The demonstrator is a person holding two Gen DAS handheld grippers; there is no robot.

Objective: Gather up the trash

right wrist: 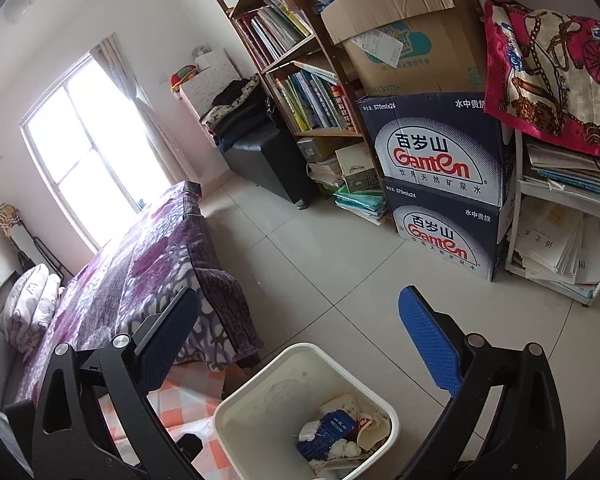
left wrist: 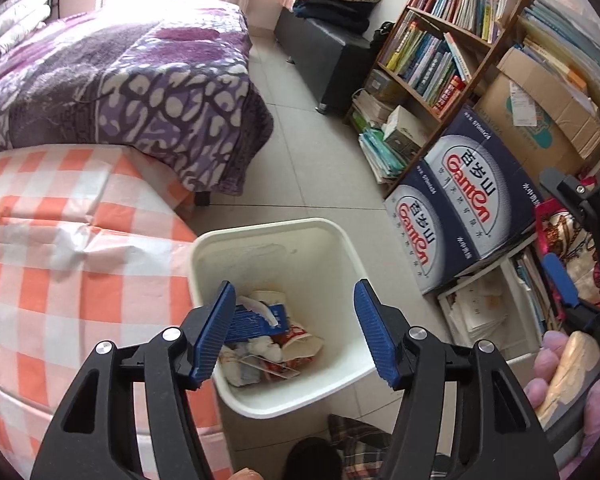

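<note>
A white waste bin (left wrist: 268, 226) stands on the tiled floor beside a checked-cloth surface. Inside lie a blue packet (left wrist: 260, 320), crumpled white tissue (left wrist: 264, 346) and a red-and-white paper cup (left wrist: 300, 340). My left gripper (left wrist: 296, 286) hangs right over the bin's mouth, jaws open, with nothing pressed between the blue pads. In the right wrist view the bin (right wrist: 304, 347) sits low in the middle, with the blue packet (right wrist: 328, 430) among the rubbish. My right gripper (right wrist: 300, 296) is wide open and empty, above and behind the bin. One of its fingers (left wrist: 560, 280) shows at the right edge of the left wrist view.
An orange-checked cloth (left wrist: 60, 280) covers the surface left of the bin. A bed with a purple blanket (left wrist: 120, 80) lies behind it. Stacked water cartons (left wrist: 460, 200), a bookshelf (left wrist: 440, 40) and a white rack of papers (right wrist: 560, 240) line the right. A gloved hand (left wrist: 572, 368) holds the right gripper.
</note>
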